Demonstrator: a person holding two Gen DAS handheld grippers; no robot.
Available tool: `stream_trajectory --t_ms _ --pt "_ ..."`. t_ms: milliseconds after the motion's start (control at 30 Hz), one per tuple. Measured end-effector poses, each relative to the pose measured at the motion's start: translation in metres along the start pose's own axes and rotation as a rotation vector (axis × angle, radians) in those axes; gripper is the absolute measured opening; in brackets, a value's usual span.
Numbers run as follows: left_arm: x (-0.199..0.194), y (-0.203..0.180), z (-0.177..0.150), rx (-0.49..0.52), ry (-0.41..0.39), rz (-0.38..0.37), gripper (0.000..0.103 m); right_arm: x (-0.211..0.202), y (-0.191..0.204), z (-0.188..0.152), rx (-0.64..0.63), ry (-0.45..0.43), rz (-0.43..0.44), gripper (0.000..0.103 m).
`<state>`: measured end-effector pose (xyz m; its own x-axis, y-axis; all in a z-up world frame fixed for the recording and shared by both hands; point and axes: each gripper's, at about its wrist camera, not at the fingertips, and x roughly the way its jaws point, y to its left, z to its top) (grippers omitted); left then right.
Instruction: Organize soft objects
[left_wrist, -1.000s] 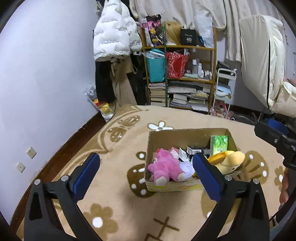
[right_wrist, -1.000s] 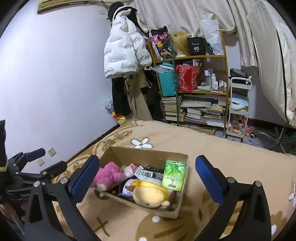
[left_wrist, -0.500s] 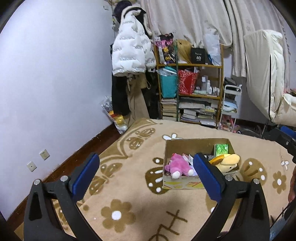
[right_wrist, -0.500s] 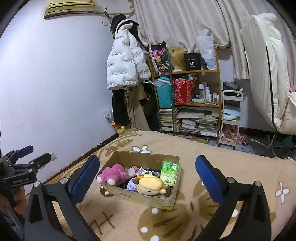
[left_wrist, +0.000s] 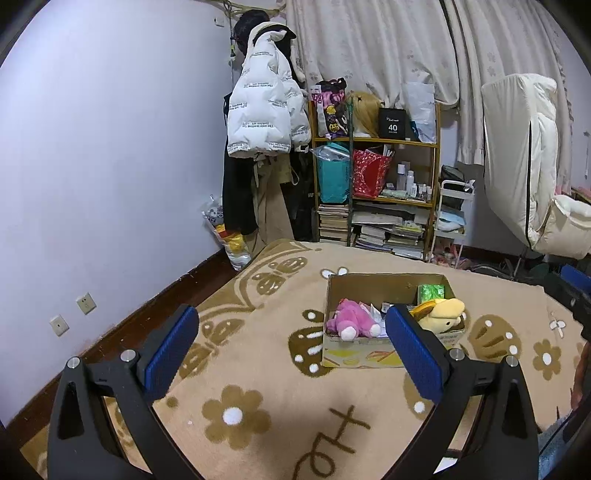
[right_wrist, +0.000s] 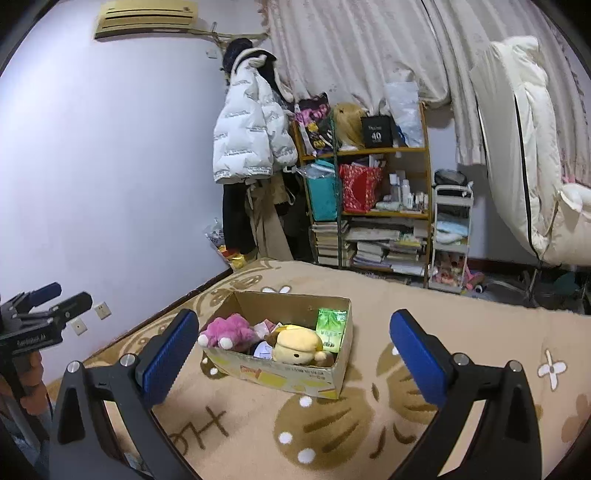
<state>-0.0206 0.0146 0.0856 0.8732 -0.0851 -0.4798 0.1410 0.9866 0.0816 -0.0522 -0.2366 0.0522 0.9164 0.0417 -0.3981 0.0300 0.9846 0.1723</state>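
Both claws empty, hanging back from the box

Left claw (left_wrist: 291, 345) and right claw (right_wrist: 290, 349) spread wide; plushies sit in the cardboard box (right_wrist: 284, 376), probably so they're corralled.

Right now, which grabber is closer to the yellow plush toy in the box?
Probably the right gripper: the yellow plush toy sits nearly between its open fingers. The left gripper is also open, the toy beyond its right finger.
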Motion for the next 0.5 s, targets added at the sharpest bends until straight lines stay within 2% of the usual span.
stream_trajectory --t_ms 233,500 --pt "0.006 -0.004 -0.008 0.033 0.010 -0.014 0.100 0.005 -0.002 -0.014 0.000 0.021 0.018 0.103" --pt "0.016 -0.014 -0.020 0.063 0.041 -0.014 0.100 0.014 -0.004 -0.030 -0.023 0.051 -0.013 0.103"
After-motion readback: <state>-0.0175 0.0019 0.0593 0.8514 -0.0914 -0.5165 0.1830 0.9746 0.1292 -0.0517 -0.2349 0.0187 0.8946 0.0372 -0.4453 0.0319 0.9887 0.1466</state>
